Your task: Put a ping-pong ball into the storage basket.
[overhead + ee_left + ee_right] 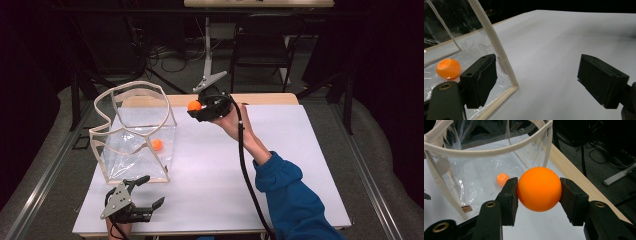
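Bag: at the left of the table (300, 150) we see a clear bag (135, 132) with cream edging, standing upright, its mouth open to the top and tilted a little toward the raised ball.
Ball 1: inside that bag lies 1 orange ball (157, 144), resting on the clear bottom, apart from both tools.
Left gripper: at the near left corner we hold the left gripper (145, 192) low over the table, just in front of the bag's near bottom corner; its jaws stand wide apart with nothing between them, and in the left gripper view one jaw sits right beside the bag's cream corner strip (496, 50), whether touching we cannot tell.
Ball 2: right of the bag's mouth, a 2nd orange ball (539, 189) is up in the air.
Right gripper: the right gripper (196, 106) is clamped on this 2nd ball, a pad pressing on either side, and it hangs near the far edge of the table, beside the bag's rim and not yet over the opening.
Step in hand: we judge it as carrying ball 2 toward the bag, with 1 ball in already.
Next move: we reckon the ball must travel leftward past the rim (499, 151), come over the open mouth, and the jaws part only there; a release short of the rim would send it rolling across the table.
Left hand's part: we think it could steady the bag's corner if the rim gets nudged.
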{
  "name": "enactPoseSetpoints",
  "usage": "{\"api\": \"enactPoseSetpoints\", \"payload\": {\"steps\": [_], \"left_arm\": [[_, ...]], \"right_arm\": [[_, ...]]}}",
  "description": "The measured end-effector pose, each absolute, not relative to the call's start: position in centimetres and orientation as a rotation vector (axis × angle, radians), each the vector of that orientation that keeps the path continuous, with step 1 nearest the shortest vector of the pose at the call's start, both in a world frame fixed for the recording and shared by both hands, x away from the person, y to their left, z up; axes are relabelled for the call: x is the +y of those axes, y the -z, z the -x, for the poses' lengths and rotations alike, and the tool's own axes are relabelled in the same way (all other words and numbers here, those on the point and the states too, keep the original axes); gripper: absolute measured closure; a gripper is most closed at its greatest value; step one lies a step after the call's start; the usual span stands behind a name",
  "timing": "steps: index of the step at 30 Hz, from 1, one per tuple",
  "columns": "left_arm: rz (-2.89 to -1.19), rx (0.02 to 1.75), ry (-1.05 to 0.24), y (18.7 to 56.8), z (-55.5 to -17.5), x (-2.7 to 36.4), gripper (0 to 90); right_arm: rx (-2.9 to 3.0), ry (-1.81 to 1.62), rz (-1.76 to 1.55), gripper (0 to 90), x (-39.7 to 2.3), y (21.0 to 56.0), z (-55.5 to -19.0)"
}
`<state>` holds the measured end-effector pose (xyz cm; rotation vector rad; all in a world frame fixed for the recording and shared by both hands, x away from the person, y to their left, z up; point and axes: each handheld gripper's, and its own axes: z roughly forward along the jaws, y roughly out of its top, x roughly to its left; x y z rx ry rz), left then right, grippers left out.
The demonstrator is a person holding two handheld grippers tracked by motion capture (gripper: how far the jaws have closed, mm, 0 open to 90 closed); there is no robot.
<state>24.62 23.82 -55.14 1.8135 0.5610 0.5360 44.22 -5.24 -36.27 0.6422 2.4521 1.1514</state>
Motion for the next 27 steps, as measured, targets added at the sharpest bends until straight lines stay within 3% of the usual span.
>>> {"api": "enactPoseSetpoints", "payload": {"steps": [27], "left_arm": [[-1.814, 0.559, -0.535, 55.2, -24.6, 23.8, 15.8]], "right_arm": [[2.439, -1.176, -0.622, 50.8, -4.5, 35.2, -44.3]]}}
